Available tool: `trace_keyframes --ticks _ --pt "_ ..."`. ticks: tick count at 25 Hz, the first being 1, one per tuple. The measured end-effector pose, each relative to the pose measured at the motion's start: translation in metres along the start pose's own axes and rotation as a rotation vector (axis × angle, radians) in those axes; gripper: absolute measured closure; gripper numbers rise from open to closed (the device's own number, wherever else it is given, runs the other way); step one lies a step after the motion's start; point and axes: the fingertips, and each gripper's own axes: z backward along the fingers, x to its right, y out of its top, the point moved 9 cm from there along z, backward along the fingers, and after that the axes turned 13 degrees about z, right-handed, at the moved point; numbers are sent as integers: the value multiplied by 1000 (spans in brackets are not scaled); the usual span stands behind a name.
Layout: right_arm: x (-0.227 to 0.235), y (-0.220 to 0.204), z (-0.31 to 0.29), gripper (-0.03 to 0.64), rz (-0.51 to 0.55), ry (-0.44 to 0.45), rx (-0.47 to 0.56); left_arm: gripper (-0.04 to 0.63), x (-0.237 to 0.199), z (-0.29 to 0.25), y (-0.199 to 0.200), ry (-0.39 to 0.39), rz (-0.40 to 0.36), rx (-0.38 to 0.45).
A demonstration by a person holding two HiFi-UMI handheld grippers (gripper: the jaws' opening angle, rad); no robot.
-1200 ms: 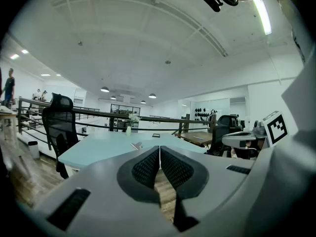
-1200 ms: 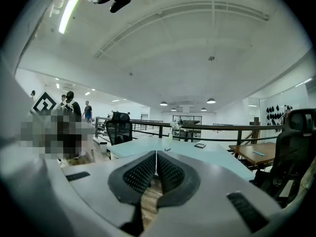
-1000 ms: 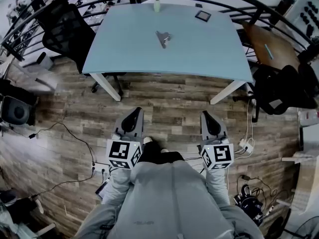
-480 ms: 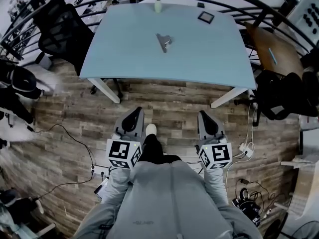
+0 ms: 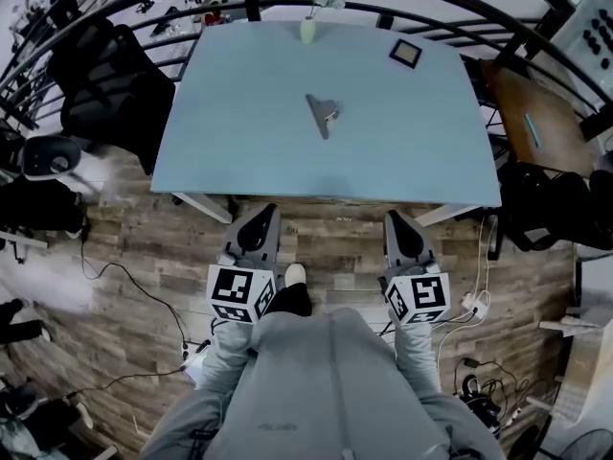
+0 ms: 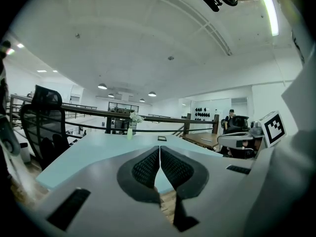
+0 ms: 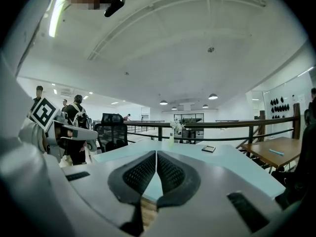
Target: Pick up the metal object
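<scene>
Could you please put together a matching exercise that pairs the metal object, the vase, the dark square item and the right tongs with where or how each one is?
Things:
1. metal object
2. vase
3. dark square item
4. right tongs

Places or states:
A. near the far right corner of the table
B. shut and empty, by the table's near edge
C. around the middle of the table
D. middle of the table's far edge

Pairs: 1-C; 2-D; 3-A; 4-B
</scene>
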Motion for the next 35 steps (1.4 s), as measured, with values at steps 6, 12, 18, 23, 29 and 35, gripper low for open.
trace_keyframes --ticks 6,12,18,23,29,35 --pt "1 6 -54 592 -17 -25 -19 566 -42 -40 23 -21 -1 -5" --pt "-2 9 -84 592 -36 -58 -35 566 -69 -60 29 -46 -3 -42" --pt "-1 5 -97 592 -40 -59 -80 566 -82 -66 27 -41 30 -57" --pt "7 2 -118 592 -35 -39 -91 566 -95 -82 24 -18 52 -67" --pt "37 -2 -165 592 -39 -13 -88 566 -103 -132 38 -6 48 -59" --pt "88 11 -226 592 -26 10 -54 566 -106 -203 70 2 37 -34"
